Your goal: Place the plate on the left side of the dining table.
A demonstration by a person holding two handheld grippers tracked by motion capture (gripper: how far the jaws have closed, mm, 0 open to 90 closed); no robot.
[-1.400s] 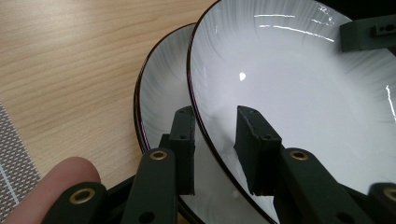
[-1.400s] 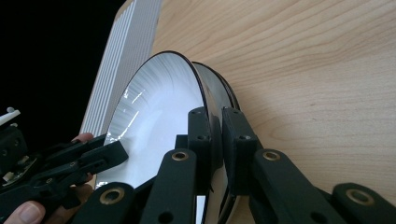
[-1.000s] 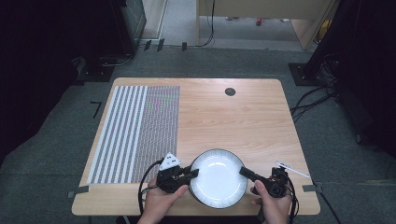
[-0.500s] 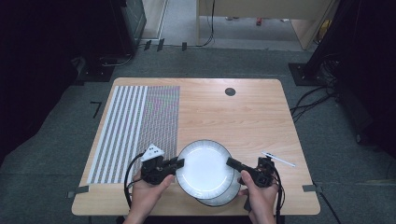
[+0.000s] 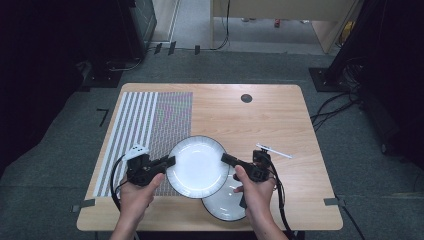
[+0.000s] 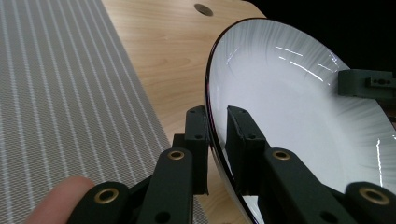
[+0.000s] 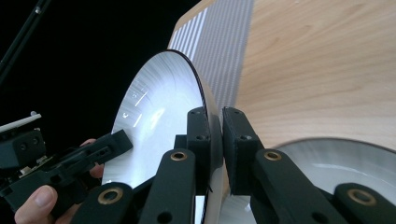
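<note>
Between both hand-held grippers, clamped at opposite rims: upper plate (image 5: pixel 196 166).

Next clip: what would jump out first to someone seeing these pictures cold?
A white dark-rimmed plate is held above the near edge of the wooden table, pinched at opposite rims by the left gripper and right gripper. A second plate lies on the table beneath it, partly covered. To the left lies a grey striped mat.
</note>
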